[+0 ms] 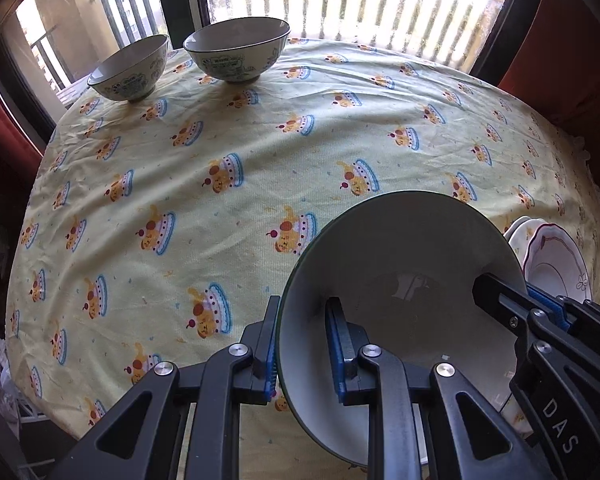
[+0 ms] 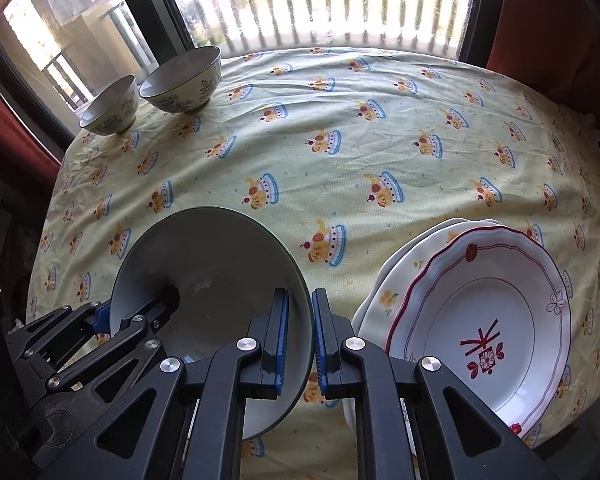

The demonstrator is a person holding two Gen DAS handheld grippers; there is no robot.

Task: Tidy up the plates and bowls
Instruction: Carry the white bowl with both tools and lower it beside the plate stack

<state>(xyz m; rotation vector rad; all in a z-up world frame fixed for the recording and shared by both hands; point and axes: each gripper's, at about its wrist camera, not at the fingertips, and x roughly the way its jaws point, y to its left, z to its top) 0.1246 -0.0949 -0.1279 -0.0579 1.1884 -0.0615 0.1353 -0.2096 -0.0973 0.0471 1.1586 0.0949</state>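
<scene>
I hold a large grey-white bowl (image 1: 400, 248) (image 2: 220, 256) with a dark rim between both grippers, tilted above the tablecloth. My left gripper (image 1: 304, 348) (image 2: 128, 308) is shut on its left rim, one finger inside and one outside. On the opposite rim my right gripper (image 2: 302, 336) (image 1: 520, 296) is shut the same way. Two smaller patterned bowls (image 1: 130, 68) (image 1: 238, 50) stand upright side by side at the table's far left (image 2: 110, 106) (image 2: 184, 82). A stack of plates (image 2: 480, 320) (image 1: 556, 264), topped by a red-trimmed white one, lies at the near right.
The round table wears a yellow cloth (image 1: 260, 140) (image 2: 340, 140) printed with cartoon cakes. A bright window with railings lies beyond the far edge, and dark red curtains hang at both sides. The two small bowls sit close to the far-left edge.
</scene>
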